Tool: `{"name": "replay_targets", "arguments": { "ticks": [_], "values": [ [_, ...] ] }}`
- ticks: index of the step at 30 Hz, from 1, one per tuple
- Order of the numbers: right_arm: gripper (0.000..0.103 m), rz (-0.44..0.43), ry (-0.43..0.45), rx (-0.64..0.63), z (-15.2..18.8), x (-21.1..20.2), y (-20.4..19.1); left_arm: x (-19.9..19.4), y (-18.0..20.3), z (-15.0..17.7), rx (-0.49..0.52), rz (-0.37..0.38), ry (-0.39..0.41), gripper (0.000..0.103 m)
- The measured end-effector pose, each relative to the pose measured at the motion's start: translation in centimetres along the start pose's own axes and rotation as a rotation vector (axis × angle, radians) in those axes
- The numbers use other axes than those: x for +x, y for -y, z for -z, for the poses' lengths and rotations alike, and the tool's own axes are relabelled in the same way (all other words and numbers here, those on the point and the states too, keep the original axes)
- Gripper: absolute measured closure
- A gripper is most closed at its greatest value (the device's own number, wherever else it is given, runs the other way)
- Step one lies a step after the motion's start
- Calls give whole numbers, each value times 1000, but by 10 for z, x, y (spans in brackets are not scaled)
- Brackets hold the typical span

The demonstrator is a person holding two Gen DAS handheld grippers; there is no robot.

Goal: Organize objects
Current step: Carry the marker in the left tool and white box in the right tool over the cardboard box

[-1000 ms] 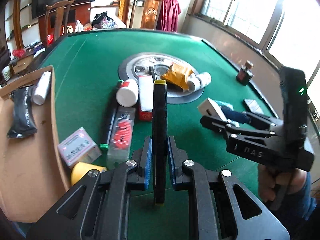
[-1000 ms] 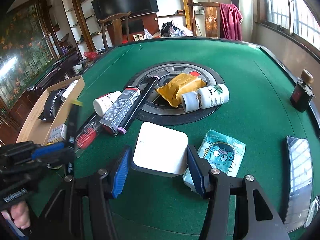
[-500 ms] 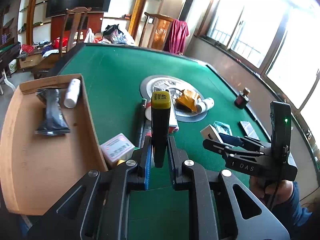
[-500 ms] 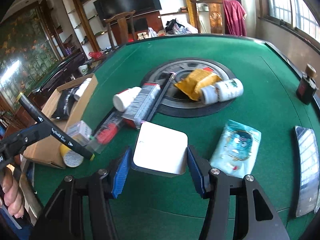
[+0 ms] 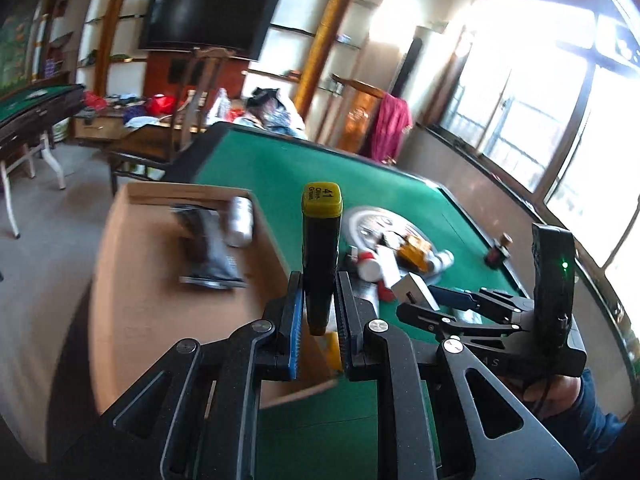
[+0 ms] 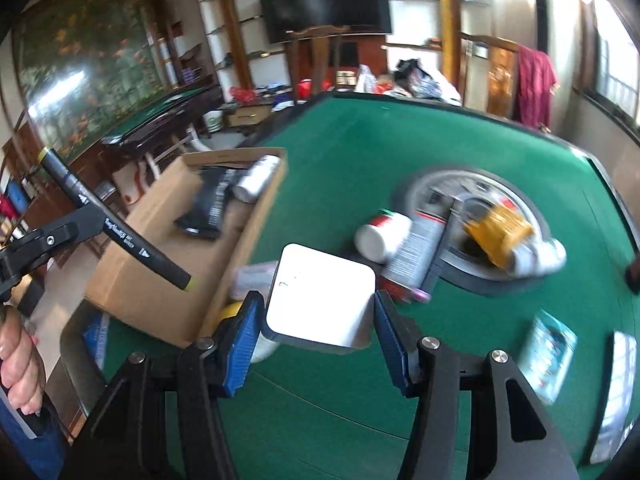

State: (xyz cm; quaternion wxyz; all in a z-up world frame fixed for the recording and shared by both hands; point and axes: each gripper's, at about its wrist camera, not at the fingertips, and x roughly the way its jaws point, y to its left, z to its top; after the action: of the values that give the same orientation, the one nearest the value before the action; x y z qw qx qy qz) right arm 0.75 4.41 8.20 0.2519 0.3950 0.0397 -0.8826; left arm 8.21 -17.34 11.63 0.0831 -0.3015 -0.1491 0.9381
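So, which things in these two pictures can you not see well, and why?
- Black packet in the cardboard box, left wrist view: motion blur, print unreadable.
- Yellow thing beside the box, right wrist view: mostly hidden behind the right tool and its white block.
- Dark bottle, right wrist view: cut off by the edge.
- Bottle labels: blurred.

Marker (image 5: 321, 256): the yellow end cap reads "41" over two small words, apparently "Olive Green". In the right wrist view, white lettering runs along its black barrel, ending in "ART MARKER"; the brand word ahead of it is not legible. Right gripper (image 5: 424, 298): the letters "A S" show on its body. Remaining packaging print too blurred to read.
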Motion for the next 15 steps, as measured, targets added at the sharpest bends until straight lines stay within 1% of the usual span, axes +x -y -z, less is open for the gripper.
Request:
{"name": "replay_targets", "arguments": {
  "ticks": [3, 8, 11, 15],
  "values": [
    [47, -34, -1, -42, -13, 13, -30, -8, -25, -2, -31, -41, 4, 89],
    [47, -78, -29, -99, -24, 42, -72, -10, -55, -1, -60, -83, -10, 89],
    [47, -89, -64, -130, -25, 64, -92, -1, -71, 0, -80, -104, -44, 89],
    [47, -98, -119, -141, -22, 90, -106, 17, -88, -2, -106, -127, -90, 89]
  ]
}}
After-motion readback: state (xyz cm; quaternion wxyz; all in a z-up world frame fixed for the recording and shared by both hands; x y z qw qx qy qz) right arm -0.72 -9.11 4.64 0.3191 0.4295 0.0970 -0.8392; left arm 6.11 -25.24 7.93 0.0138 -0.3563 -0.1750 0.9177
